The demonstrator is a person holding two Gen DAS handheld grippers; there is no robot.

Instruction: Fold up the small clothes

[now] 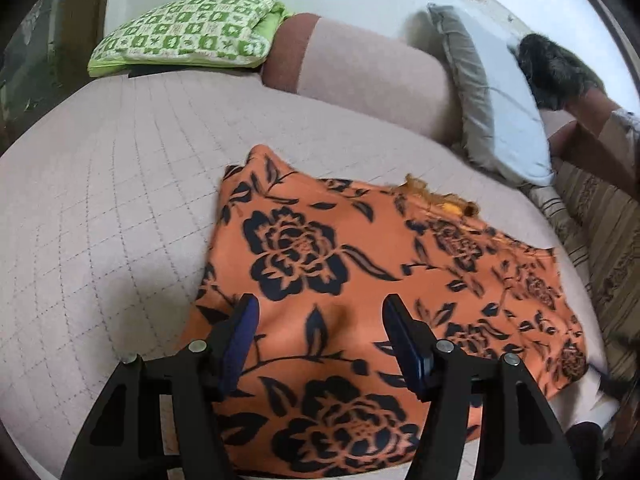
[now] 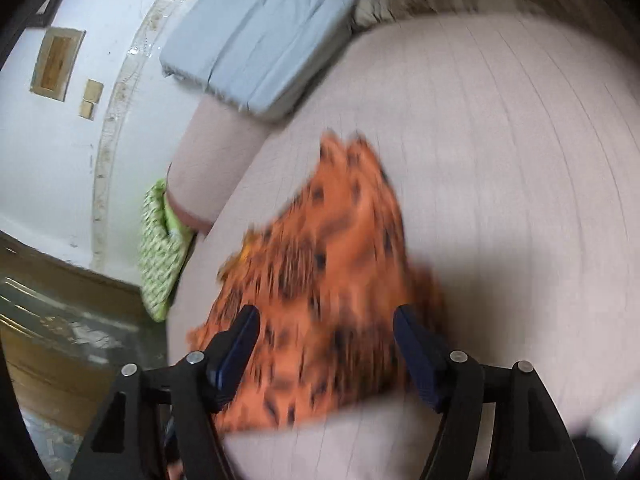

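An orange garment with black flower print (image 1: 360,288) lies spread on the pale quilted bed (image 1: 100,220), folded over with a frayed edge at its far side. My left gripper (image 1: 320,312) hovers over the garment's near part, open, with nothing pinched between its blue pads. In the right wrist view the same garment (image 2: 320,280) shows blurred by motion. My right gripper (image 2: 326,320) stands open above its near edge, holding nothing.
A green and white checked cushion (image 1: 184,28) lies at the far left corner. A pink bolster (image 1: 360,68) and a grey-blue pillow (image 1: 504,112) line the back. A dark furry thing (image 1: 560,72) and striped bedding (image 1: 600,232) sit at the right.
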